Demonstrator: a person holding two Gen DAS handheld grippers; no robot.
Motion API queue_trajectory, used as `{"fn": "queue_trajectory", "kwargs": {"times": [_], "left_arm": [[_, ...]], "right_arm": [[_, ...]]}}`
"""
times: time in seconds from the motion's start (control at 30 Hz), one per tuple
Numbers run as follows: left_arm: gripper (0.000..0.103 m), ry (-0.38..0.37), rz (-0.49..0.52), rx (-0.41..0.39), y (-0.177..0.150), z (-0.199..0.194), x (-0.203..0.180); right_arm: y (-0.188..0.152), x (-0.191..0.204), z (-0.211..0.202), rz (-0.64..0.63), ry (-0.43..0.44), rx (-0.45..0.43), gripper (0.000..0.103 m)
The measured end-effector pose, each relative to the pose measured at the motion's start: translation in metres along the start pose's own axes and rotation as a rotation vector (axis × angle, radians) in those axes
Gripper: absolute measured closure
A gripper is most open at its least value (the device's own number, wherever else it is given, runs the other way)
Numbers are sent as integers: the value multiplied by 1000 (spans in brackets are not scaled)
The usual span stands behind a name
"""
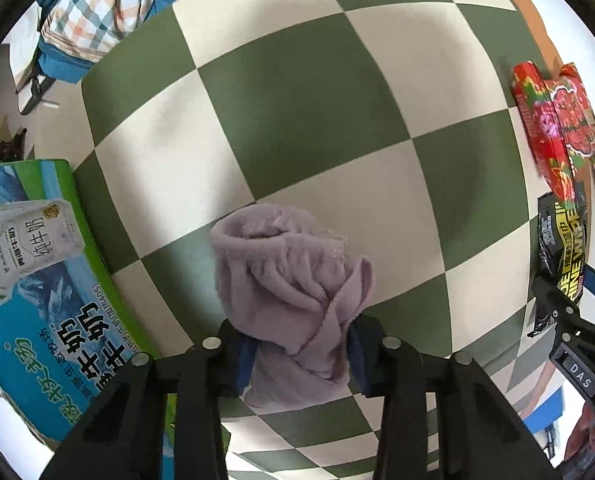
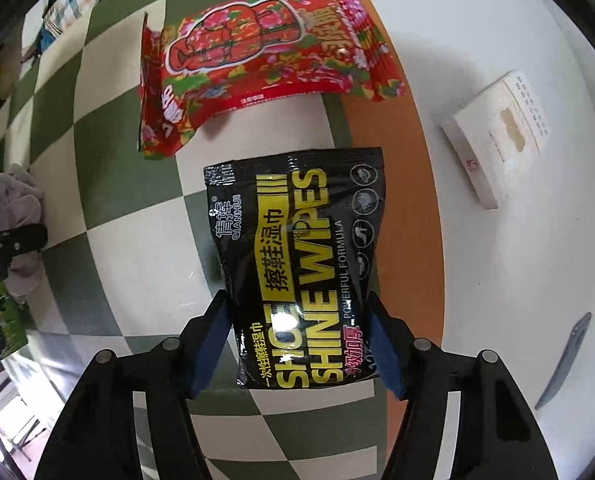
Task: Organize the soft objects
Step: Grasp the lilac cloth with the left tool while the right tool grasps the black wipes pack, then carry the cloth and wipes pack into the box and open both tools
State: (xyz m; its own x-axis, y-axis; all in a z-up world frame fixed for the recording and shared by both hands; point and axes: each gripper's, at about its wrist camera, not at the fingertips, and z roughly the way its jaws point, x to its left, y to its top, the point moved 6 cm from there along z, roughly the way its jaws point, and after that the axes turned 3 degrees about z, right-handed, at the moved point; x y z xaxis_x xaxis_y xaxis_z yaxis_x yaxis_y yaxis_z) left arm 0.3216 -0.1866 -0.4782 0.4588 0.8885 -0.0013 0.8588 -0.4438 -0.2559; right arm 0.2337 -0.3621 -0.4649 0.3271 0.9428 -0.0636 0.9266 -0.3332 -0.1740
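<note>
Left gripper (image 1: 299, 354) pinched a bunched lilac cloth (image 1: 285, 284), blue pads pressed into its near end, the rest of it hanging forward over the green-and-white checkered mat (image 1: 297, 92). Right gripper (image 2: 299, 348) clamped the lower end of a black shoe-wipes pack (image 2: 297, 256), pads tight on both side edges, pack above the mat near its orange border. Red floral wipes pack (image 2: 265, 56) lay just beyond the black one, apart from it, with a second red pack (image 2: 157, 120) tucked under its left end. Blue-green milk carton box (image 1: 37, 280) sat left of the cloth. White flat box (image 2: 497, 140) lay off the mat to the right, on white surface.
</note>
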Motion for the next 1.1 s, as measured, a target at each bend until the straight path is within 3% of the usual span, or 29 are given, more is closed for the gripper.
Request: {"fn": "queue_trajectory", "kwargs": {"times": [0.23,0.37,0.6,0.73,0.9,1.1], "left_arm": [[73,14,-32,-88,-22,-22,-3],[73,-36,-53,-173,-41,-57,-1],[73,-157,-105,-323,-96,-121,7],[73,-207,-137,-399,-133,-161,43],[73,-209,-181,-457,-172,-189,110],[73,-168,-289,-460,-212,-183,211]], "right_arm": [[-4,-2,-7,49,8,-9,51],[-24,5,-15,63,70,-11,52],[-63,55,-89,-4,205,-117,52],[-83,105,-138,-71,271,-178,52],[-103,176,-187,-153,367,-227,52],[-136,286,-214,-260,434,-229,52]]}}
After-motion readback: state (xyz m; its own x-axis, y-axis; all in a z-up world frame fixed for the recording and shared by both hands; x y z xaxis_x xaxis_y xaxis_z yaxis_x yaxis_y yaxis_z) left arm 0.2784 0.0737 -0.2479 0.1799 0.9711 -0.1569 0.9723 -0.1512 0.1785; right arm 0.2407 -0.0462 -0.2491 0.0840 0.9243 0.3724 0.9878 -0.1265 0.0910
